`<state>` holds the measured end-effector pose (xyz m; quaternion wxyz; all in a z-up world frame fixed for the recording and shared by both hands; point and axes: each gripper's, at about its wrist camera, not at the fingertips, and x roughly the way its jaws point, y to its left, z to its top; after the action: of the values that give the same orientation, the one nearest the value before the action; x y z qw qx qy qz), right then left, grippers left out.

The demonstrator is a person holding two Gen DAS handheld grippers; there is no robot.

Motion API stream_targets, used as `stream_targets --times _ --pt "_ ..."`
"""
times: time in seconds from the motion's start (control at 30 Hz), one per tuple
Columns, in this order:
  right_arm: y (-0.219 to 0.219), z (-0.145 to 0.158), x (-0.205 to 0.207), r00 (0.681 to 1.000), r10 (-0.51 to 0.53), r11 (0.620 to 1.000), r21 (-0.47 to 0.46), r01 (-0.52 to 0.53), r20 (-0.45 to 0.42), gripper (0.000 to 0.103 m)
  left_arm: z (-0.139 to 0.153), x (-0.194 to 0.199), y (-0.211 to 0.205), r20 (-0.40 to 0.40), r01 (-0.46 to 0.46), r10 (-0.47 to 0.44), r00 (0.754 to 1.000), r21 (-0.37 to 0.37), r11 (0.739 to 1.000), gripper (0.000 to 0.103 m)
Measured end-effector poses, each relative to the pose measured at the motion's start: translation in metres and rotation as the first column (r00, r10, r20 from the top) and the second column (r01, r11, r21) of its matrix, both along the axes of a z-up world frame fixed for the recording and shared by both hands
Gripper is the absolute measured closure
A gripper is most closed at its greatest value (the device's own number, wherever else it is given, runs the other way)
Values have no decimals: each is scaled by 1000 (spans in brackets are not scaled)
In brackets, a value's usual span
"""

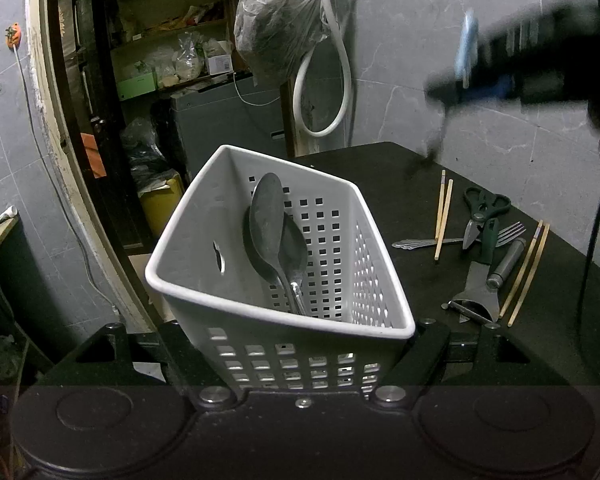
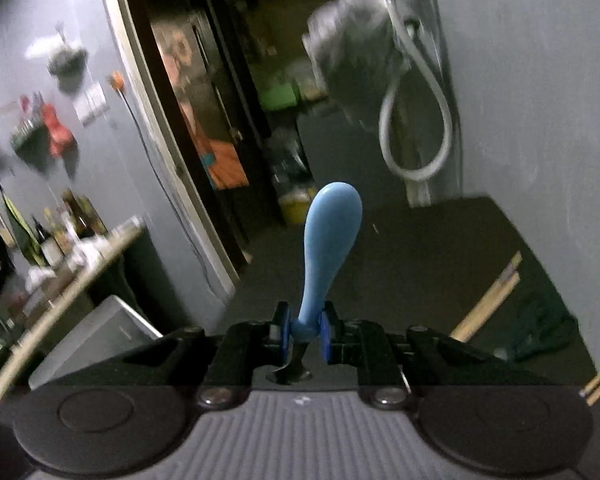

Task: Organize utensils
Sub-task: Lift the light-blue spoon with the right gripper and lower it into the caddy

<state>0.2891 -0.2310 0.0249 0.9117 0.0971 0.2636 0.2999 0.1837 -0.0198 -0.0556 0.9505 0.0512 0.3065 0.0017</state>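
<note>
White perforated plastic makes up the basket [image 1: 188, 280], which fills the lower middle of the left wrist view, tilted and clamped between the two fingers of the left tool [image 1: 296, 360]; its near wall sits right against the tool body. Two dark metal spoons [image 1: 266, 220] lean inside it, bowls up, handles down toward the near corner. To the right of the basket, on the black desk [image 1: 380, 208], lie loose utensils: a pair of chopsticks [image 1: 443, 216], a fork [image 1: 508, 232] crossing under them, green-handled scissors [image 1: 485, 206], a metal peeler-like piece [image 1: 476, 296] with a grey handle, and a second chopstick pair [image 1: 526, 276] at the far right. At the upper right of that frame the right tool [image 1: 512, 60] appears as a dark blur above the desk, a blue piece in its grasp. In the right wrist view, the right tool [image 2: 305, 334] is closed on a light blue spoon [image 2: 328, 232] at lower centre, its blue pads [image 2: 326, 338] pinching the narrow end so the rounded end stands up toward mid-frame. Chopsticks [image 2: 488, 300] lie blurred on the desk at lower right.
</note>
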Motion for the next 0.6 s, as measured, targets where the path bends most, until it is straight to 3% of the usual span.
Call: stream_targets --times 0.13,0.3,0.6 --pt "8 41 -12 992 90 992 76 -97 94 86 -1 0 0 -1 1 -1 1000 -1 1000 24" --pt "35 60 -22 959 230 967 77 -245 165 86 -1 0 -1 -1 4 -4 1000 -3 1000 24" --pt "78 38 -39 930 341 940 -26 -341 136 86 -2 1 0 0 3 -3 1000 -6 1000 25"
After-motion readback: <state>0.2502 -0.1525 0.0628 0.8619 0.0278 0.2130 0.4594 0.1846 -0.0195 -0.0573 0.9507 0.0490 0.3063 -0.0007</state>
